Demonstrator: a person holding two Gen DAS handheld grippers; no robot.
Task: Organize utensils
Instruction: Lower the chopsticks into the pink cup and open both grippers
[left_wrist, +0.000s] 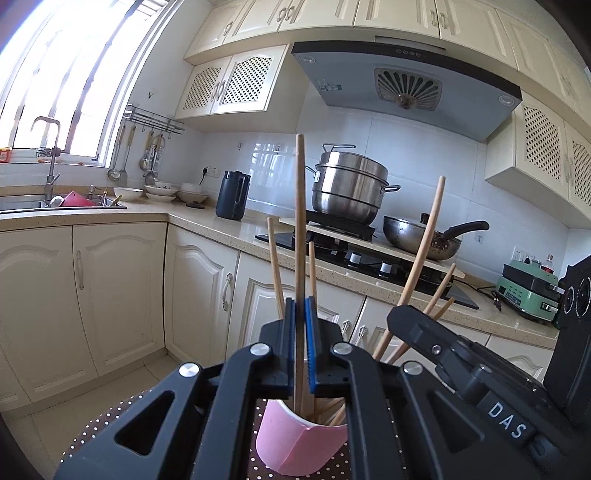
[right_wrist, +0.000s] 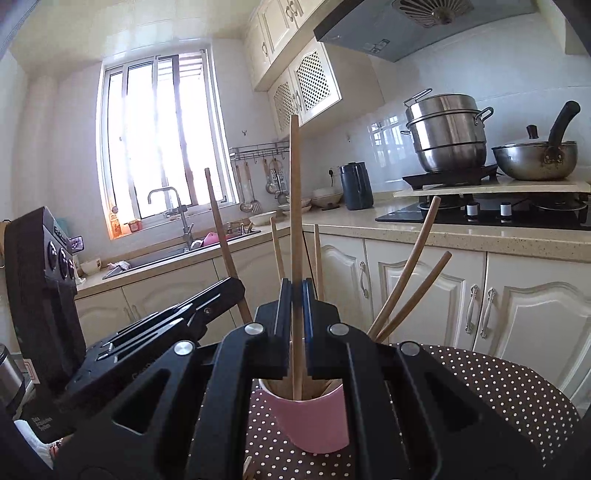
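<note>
A pink cup (left_wrist: 295, 443) stands on a brown polka-dot tablecloth (left_wrist: 96, 439) with several wooden chopsticks (left_wrist: 424, 251) leaning in it. My left gripper (left_wrist: 300, 306) is shut on one upright chopstick (left_wrist: 300, 221) whose lower end reaches into the cup. The right gripper (left_wrist: 398, 316) hangs just to its right. In the right wrist view, my right gripper (right_wrist: 296, 291) is shut on another upright chopstick (right_wrist: 294, 203), its lower end inside the pink cup (right_wrist: 314, 417). The left gripper (right_wrist: 231, 287) is close at the left. More chopsticks (right_wrist: 406, 269) lean to the right.
Behind the table run cream cabinets (left_wrist: 118, 295) and a counter with a sink (left_wrist: 55, 206), a dark kettle (left_wrist: 232, 195), a steamer pot (left_wrist: 349, 192) and a wok (left_wrist: 421, 236) on the stove. A green appliance (left_wrist: 528, 291) sits at the far right.
</note>
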